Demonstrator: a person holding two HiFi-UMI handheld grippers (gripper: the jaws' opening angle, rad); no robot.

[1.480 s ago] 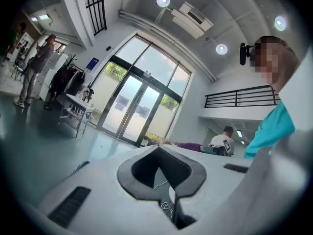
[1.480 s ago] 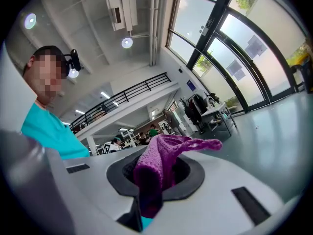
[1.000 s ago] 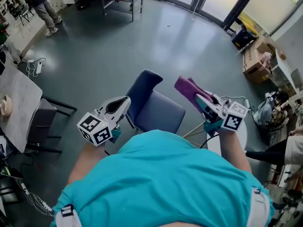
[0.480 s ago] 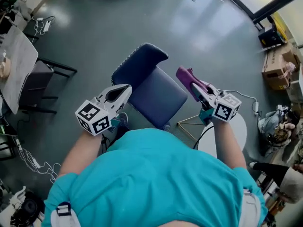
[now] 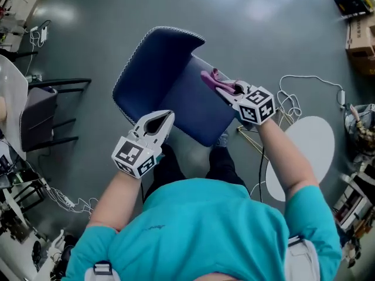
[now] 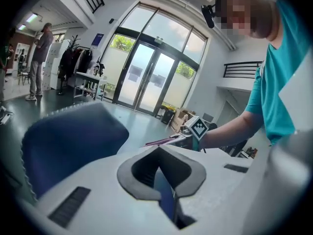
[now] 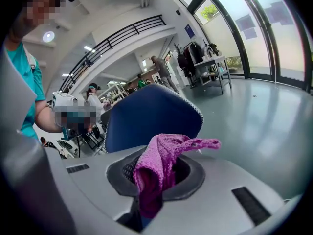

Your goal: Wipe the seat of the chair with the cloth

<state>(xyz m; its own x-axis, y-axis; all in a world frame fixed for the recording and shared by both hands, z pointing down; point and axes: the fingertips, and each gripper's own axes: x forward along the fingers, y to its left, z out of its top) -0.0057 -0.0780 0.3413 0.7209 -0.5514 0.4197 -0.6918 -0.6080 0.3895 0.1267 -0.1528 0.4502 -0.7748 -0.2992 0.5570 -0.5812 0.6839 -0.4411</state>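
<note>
Purple cloth (image 5: 212, 78) pinched in my right hand-held gripper (image 5: 222, 89), over chair seat (image 5: 196, 110) near its right edge; contact unclear. Left hand-held gripper (image 5: 159, 119) closed, empty, beside seat's front-left edge. My worries: thin pinch slips under drag; unbraced chair shifts.

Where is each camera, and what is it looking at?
Head view: on the person's head, facing down at the chair; shows arms, left gripper, right gripper.
Left gripper view: on that gripper, facing chair and right gripper; shows shut jaws.
Right gripper view: on that gripper, facing the chair; shows jaws clamping cloth.
All share the chair.
</note>
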